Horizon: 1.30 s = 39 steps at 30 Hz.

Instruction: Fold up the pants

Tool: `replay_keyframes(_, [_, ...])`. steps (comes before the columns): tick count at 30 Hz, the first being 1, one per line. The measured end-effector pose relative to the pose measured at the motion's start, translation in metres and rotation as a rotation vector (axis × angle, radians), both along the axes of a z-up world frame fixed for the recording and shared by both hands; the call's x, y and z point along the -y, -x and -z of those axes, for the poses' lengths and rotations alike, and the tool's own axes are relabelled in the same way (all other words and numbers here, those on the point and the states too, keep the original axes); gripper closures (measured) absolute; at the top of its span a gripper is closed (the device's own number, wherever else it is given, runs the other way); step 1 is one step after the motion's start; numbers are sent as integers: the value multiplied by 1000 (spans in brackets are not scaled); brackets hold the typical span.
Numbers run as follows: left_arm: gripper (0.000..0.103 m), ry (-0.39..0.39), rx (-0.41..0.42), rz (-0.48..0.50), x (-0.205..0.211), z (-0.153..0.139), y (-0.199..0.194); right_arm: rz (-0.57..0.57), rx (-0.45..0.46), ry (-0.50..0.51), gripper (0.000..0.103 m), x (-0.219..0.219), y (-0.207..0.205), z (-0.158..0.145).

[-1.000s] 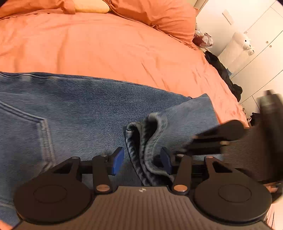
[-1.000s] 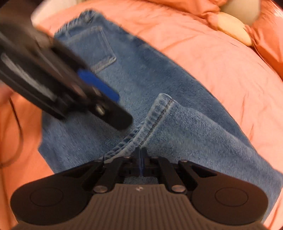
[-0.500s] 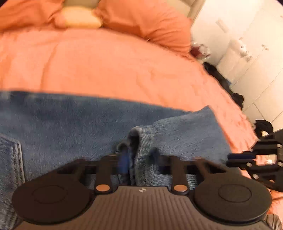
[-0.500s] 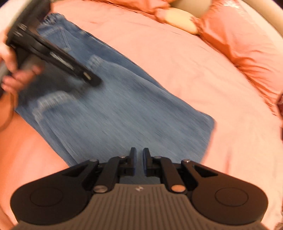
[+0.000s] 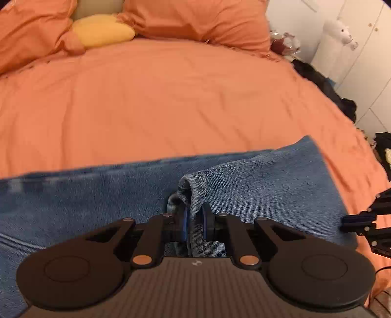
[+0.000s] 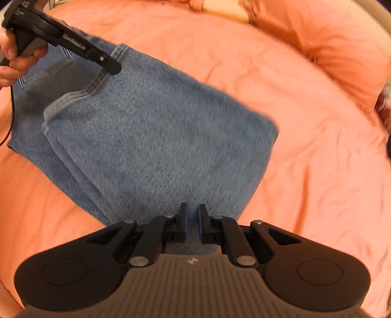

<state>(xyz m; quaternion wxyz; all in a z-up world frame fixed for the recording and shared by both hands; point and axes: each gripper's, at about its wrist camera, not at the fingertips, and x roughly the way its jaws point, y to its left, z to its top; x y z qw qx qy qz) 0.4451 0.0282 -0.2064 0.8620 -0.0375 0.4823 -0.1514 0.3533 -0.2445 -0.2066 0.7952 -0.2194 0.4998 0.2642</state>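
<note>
Since a second ago the left tool (image 5: 194, 223) has been closing, and its blue pads now pinch a raised hem of the jeans (image 6: 156, 137), where earlier they stood wide on either side of that bunched cuff; the right tool (image 6: 193, 223) has drawn away from the seam it hung over and now sits above the near edge of the folded denim, jaws almost together with nothing between them. That reads as a handover: the left has taken hold of the loose leg end, so the next fold can likely be carried from there, while the right is free to pin or smooth. Largest first, there is one bed (image 5: 171, 97) under an orange cover, and the single pair of jeans lies across its near side, doubled over, with a back pocket showing toward the left edge in the right wrist view. Two orange pillows (image 5: 195, 22) and one yellow cushion (image 5: 102, 30) sit at the head end. Two tools, and one bare hand (image 6: 9, 61) visible gripping the left one's handle
</note>
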Motion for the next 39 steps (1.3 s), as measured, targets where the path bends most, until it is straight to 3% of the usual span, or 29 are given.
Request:
replay_keyframes(4, [87,-73,4,3,11,16,4,-40,-13,25,99,-2,0,21])
replay_keyframes(8, [80,-170,24,61,21,-3,10,-55,-31,26,101,-2,-10,-1])
replay_keyframes(10, [79,-193,43,95,21,-19,17,-44,14,-3,101,3,-14,-20])
replay_keyframes(13, [78,-176,58,145,19,-44,26,6,95,-29,102,13,-40,-42])
replay_keyframes(17, [78,-90,87,132,27,-64,14,122,87,-83,103,19,-92,-48])
replay_keyframes(19, [79,-87,66,106,34,-57,-1,142,65,-74,103,13,-112,-39])
replay_keyframes(20, [85,-92,39,93,36,-49,-9,147,61,-48,103,7,-121,-32])
replay_keyframes(23, [92,-128,0,53,36,-25,-29,171,30,-15,103,0,-138,-10])
replay_keyframes(26, [98,-99,-67,14,32,-8,-43,191,-16,-4,103,-5,-147,20])
replay_keyframes(29, [98,-145,-75,21,40,3,-49,195,-6,18,103,-12,-148,30])
replay_keyframes(33, [98,-186,-54,25,47,-7,-43,187,14,-5,103,-7,-142,9])
replay_keyframes(36, [94,-188,-1,73,51,-28,-20,181,15,-53,103,11,-117,-15])
replay_keyframes(39, [91,-150,2,129,56,-44,11,124,11,-59,103,25,-76,-29])
